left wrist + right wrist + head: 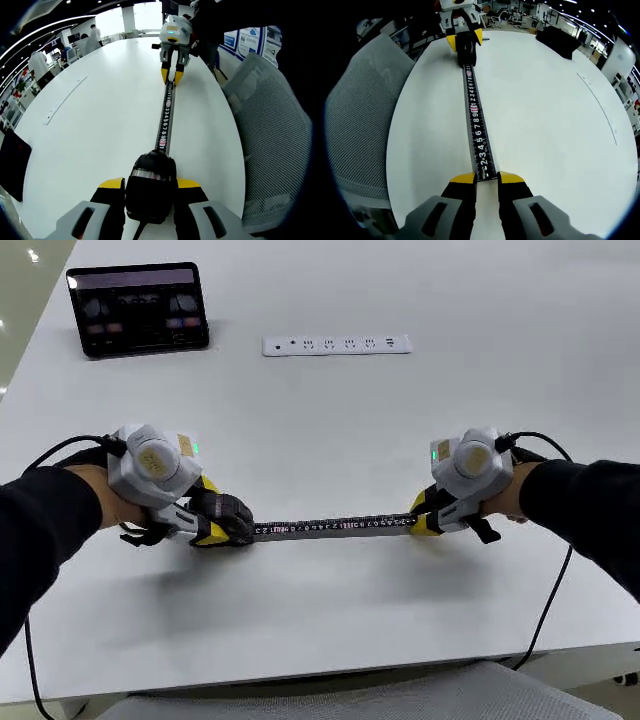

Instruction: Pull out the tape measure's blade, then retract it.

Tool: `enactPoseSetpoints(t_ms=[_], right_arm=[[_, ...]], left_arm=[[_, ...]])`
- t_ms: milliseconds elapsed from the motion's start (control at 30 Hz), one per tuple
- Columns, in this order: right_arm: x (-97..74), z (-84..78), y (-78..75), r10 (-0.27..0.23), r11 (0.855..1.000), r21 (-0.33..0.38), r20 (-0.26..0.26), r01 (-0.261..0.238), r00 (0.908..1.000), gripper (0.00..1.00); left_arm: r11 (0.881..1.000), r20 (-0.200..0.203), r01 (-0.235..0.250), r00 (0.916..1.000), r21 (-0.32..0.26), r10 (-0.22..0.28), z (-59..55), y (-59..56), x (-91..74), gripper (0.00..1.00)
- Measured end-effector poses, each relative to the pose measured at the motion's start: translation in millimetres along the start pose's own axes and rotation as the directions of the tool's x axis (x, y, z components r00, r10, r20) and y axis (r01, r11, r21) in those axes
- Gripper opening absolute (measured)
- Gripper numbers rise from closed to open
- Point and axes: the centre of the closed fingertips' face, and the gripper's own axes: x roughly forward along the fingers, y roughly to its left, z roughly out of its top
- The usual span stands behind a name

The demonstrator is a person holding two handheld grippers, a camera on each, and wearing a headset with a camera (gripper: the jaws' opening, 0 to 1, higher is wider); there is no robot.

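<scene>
The tape measure's case (151,185) was seen as a rounded black housing with a matte, rubbery-looking shell and a glossy band across its top. It was clamped between the yellow-tipped jaws of the left gripper (215,527), low over the white table (330,420) near the front edge. The blade (476,125) was drawn out of the case as a narrow, flat dark strip printed with white numerals, with a few marks picked out in red. Its long axis was laid straight across the table from left to right in the head view, parallel to the near edge, and the numbers rose toward the case. The free end was pinched between the yellow tips of the right gripper (486,177), whose jaws were closed on the strip's edges. Whether the blade touched the tabletop could not be told. The table surface was smooth and plain. A dark tablet (137,308) was propped at the far left, and a long white power strip (336,344) was laid flat beyond the blade. A grey mesh chair (270,150) was seen just beside the table's near edge.
</scene>
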Motion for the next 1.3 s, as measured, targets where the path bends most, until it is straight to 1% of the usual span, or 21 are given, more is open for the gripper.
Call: enactPoseSetpoints(t_ms=[100, 200, 333, 367, 433, 467, 533, 567, 667, 767, 833, 867, 900, 933, 1033, 1100, 1167, 1200, 1233, 1267, 1300], right_arm=[[-0.1, -0.5, -0.7, -0.007, 1.000, 0.012, 0.002, 0.007, 1.0000, 0.12], [-0.6, -1.5, -2.0, -0.019, 0.999, 0.029, 0.009, 0.018, 0.9998, 0.12], [-2.9, -3.3, -11.4, -0.087, 0.994, 0.068, 0.026, 0.085, 0.9959, 0.21], [-3.8, -4.4, -13.2, -0.104, 0.990, 0.096, 0.033, 0.101, 0.9940, 0.23], [-5.0, -6.3, -13.3, -0.118, 0.987, 0.114, 0.041, 0.112, 0.9922, 0.28], [-6.0, -7.7, -12.7, -0.128, 0.985, 0.126, 0.048, 0.121, 0.9906, 0.30], [-7.3, -9.8, -11.9, -0.140, 0.982, 0.139, 0.054, 0.131, 0.9887, 0.37], [-8.3, -11.7, -11.9, -0.155, 0.976, 0.161, 0.059, 0.144, 0.9861, 0.42], [-11.6, -13.1, -8.6, -0.175, 0.969, 0.190, 0.088, 0.156, 0.9806, 0.48], [-16.7, -14.2, -5.3, -0.204, 0.960, 0.218, 0.113, 0.176, 0.9723, 0.50], [-21.3, -13.9, -2.0, -0.232, 0.947, 0.260, 0.136, 0.191, 0.9633, 0.50], [-23.3, -12.8, -2.4, -0.256, 0.938, 0.276, 0.152, 0.208, 0.9546, 0.50], [-24.9, -13.9, 3.2, -0.259, 0.940, 0.268, 0.163, 0.210, 0.9520, 0.50], [-25.7, -15.4, 6.8, -0.260, 0.940, 0.269, 0.164, 0.211, 0.9514, 0.51], [-30.8, -21.7, 10.0, -0.308, 0.917, 0.315, 0.175, 0.244, 0.9350, 0.54], [-35.3, -23.9, 10.8, -0.344, 0.897, 0.358, 0.201, 0.257, 0.9173, 0.61], [-39.9, -28.0, 15.4, -0.361, 0.886, 0.381, 0.206, 0.266, 0.9094, 0.66], [-41.7, -29.4, 17.3, -0.370, 0.881, 0.388, 0.209, 0.270, 0.9054, 0.67], [-43.4, -32.3, 21.3, -0.372, 0.878, 0.395, 0.210, 0.270, 0.9041, 0.67], [-44.4, -34.6, 23.9, -0.375, 0.875, 0.400, 0.208, 0.271, 0.9037, 0.68], [-45.9, -38.1, 26.5, -0.380, 0.871, 0.407, 0.205, 0.275, 0.9019, 0.68]], left_arm=[[1.000, 0.038, -0.018, 0.9991, -0.018, 0.019, 0.9, -0.4, -2.0, 0.34], [0.998, 0.047, -0.039, 0.9980, -0.052, 0.041, -3.1, 1.2, -3.3, 0.35], [0.987, 0.070, -0.122, 0.9891, -0.103, 0.130, -8.9, 10.2, -7.4, 0.44], [0.979, 0.086, -0.137, 0.9848, -0.154, 0.151, -10.3, 11.8, -9.3, 0.45], [0.962, 0.082, -0.138, 0.9836, -0.235, 0.161, -17.9, 12.4, -12.1, 0.51], [0.946, 0.078, -0.156, 0.9797, -0.283, 0.184, -23.7, 15.3, -15.3, 0.54], [0.932, 0.116, -0.167, 0.9699, -0.322, 0.214, -23.1, 18.2, -21.0, 0.58], [0.923, 0.145, -0.182, 0.9591, -0.338, 0.243, -22.7, 21.4, -26.1, 0.60], [0.890, 0.143, -0.193, 0.9514, -0.414, 0.273, -32.6, 22.3, -33.4, 0.71], [0.866, 0.147, -0.200, 0.9441, -0.458, 0.295, -40.6, 21.6, -39.9, 0.83], [0.837, 0.161, -0.194, 0.9352, -0.512, 0.316, -44.2, 20.8, -42.8, 0.93], [0.824, 0.169, -0.180, 0.9345, -0.537, 0.313, -45.1, 18.9, -43.2, 0.98], [0.814, 0.148, -0.178, 0.9403, -0.553, 0.306, -51.8, 14.3, -45.4, 0.99], [0.819, 0.162, -0.183, 0.9348, -0.544, 0.316, -51.8, 14.1, -46.8, 1.00], [0.818, 0.157, -0.197, 0.9313, -0.541, 0.328, -58.8, 4.8, -51.0, 1.00], [0.802, 0.175, -0.221, 0.9118, -0.555, 0.372, -59.8, 4.0, -59.5, 1.00], [0.771, 0.195, -0.239, 0.8848, -0.590, 0.423, -60.1, 5.2, -70.1, 1.00], [0.766, 0.199, -0.238, 0.8815, -0.597, 0.428, -61.0, 3.3, -73.3, 1.00], [0.754, 0.207, -0.236, 0.8730, -0.613, 0.441, -61.9, 1.6, -77.4, 1.00], [0.751, 0.207, -0.235, 0.8722, -0.617, 0.443, -63.8, -0.7, -80.3, 1.00], [0.731, 0.200, -0.233, 0.8691, -0.642, 0.452, -67.6, -2.1, -83.5, 1.00]])
